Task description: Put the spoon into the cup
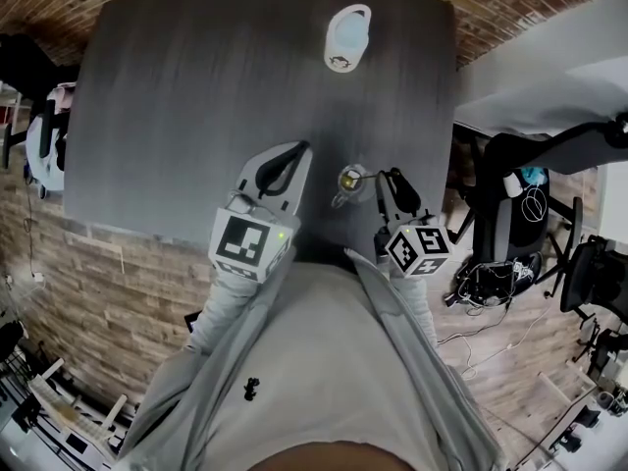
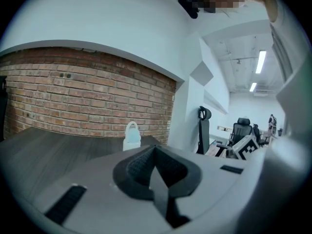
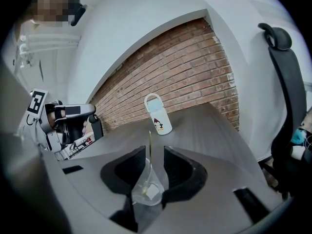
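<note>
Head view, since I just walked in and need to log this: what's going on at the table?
A person holds a two-jaw tool in each hand over a dark grey table. The thin gold spoon stands in the clear plastic cup, between the open jaws of the right tool. The left tool is shut and empty. A white bottle with a pale blue lid stands farther back.

the cup (image 1: 346,188) is a small clear tumbler standing upright on the dark grey surface (image 1: 196,116), close to its near edge. the spoon (image 3: 150,140) stands inside it, bowl down at the bottom, its thin yellowish handle rising well above the rim. the cup sits between the parted jaws of the right claw (image 3: 153,151).
</note>
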`<control>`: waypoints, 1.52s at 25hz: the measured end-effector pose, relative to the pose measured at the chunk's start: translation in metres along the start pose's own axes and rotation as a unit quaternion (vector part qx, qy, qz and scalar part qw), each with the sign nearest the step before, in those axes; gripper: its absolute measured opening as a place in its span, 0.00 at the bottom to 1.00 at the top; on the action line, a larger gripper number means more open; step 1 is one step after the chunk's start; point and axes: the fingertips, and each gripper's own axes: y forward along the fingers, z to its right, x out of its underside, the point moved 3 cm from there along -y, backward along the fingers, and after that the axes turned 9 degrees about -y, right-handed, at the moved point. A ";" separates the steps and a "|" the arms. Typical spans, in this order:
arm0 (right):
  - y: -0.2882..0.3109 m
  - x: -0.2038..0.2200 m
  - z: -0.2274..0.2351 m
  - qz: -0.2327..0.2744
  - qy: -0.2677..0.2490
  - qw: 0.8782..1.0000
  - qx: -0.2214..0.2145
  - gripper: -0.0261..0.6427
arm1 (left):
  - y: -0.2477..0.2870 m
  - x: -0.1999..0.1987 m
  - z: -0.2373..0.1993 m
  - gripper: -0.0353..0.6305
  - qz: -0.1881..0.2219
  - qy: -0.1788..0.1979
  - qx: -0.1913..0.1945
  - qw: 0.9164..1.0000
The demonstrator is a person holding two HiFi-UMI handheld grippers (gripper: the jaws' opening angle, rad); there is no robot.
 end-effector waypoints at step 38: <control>-0.069 -0.146 -0.009 0.175 -0.137 0.974 0.046 0.24 | -0.016 -0.047 0.008 0.08 0.059 0.023 0.001 0.998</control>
